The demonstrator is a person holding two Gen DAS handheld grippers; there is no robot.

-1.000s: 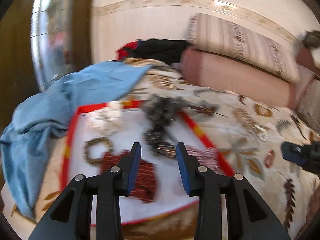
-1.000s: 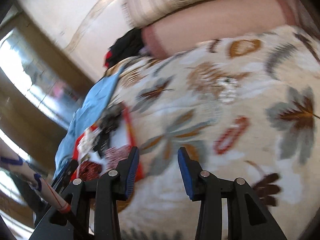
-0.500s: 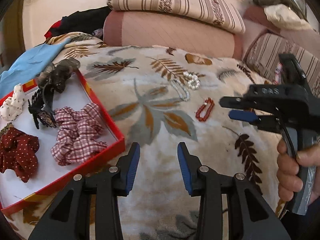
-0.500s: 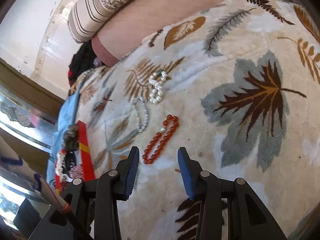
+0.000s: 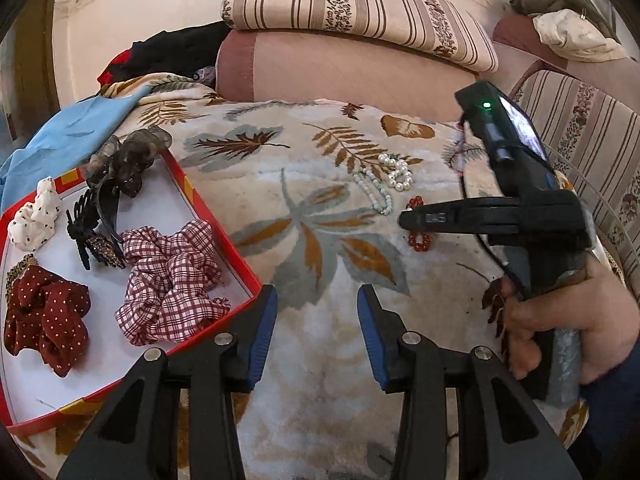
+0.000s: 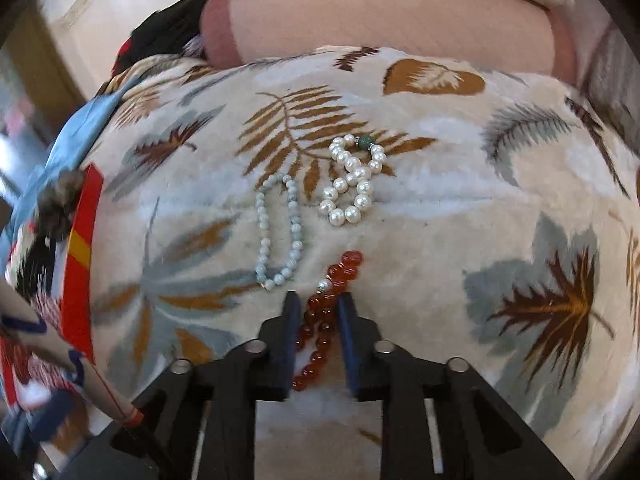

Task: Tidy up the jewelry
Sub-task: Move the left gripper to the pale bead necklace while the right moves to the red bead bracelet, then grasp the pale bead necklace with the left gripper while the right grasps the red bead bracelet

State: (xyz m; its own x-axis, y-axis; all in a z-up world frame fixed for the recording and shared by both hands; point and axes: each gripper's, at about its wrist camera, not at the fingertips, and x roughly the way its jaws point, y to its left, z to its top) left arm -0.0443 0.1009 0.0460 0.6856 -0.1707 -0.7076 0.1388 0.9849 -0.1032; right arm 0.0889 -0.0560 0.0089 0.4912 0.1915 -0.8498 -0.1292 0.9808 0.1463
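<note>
A big blanket (image 5: 320, 184) with a leaf pattern covers the bed, and everything here is told from that blanket. At its far edge lie a pink bolster (image 5: 340, 68) and a striped cushion (image 5: 360, 12) on top of it. On the blanket's left side sits a red-rimmed tray (image 5: 224, 236) holding a checked scrunchie (image 5: 172, 280), a dark red dotted scrunchie (image 5: 44, 316), a white scrunchie (image 5: 34, 220) and a black hair clip (image 5: 96, 220). A blue cloth (image 5: 68, 136) lies past the tray. Near the blanket's middle rest three bracelets close together: a white pearl bracelet (image 6: 354, 184), a pale blue bead bracelet (image 6: 280, 232) just left of it, and a red bead bracelet (image 6: 324, 312) nearest the camera. The right claw (image 6: 318, 312), held by a hand (image 5: 560, 320), has just been closing and now squeezes the red bead bracelet between its blue pads, down on the blanket. The left claw (image 5: 318, 328) hangs over the blanket's near part, just beside the tray's corner, partly open with nothing in it.
</note>
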